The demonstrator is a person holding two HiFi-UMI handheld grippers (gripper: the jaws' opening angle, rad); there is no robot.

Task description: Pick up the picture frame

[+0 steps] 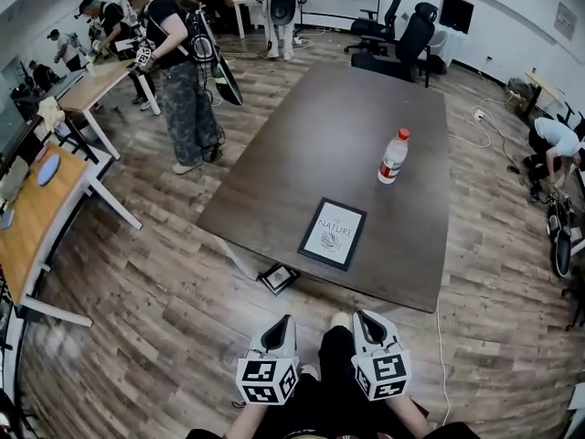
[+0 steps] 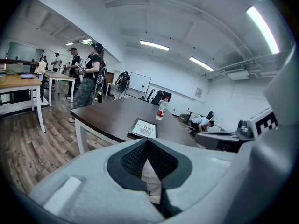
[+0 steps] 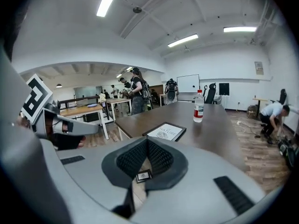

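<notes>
The picture frame (image 1: 332,233), black-edged with a white print, lies flat near the front edge of the dark brown table (image 1: 320,135). It also shows in the left gripper view (image 2: 143,128) and the right gripper view (image 3: 164,131). My left gripper (image 1: 285,320) and right gripper (image 1: 359,316) are side by side over the wooden floor, short of the table and apart from the frame. Both point toward it. In each gripper view the jaws of the left gripper (image 2: 147,140) and right gripper (image 3: 147,140) meet at the tips with nothing held.
A plastic water bottle (image 1: 393,157) with a red cap stands on the table beyond the frame. A small black frame (image 1: 279,278) lies on the floor by the table's front edge. Several people stand at the wooden desks (image 1: 37,208) on the left. Office chairs (image 1: 407,35) sit at the table's far end.
</notes>
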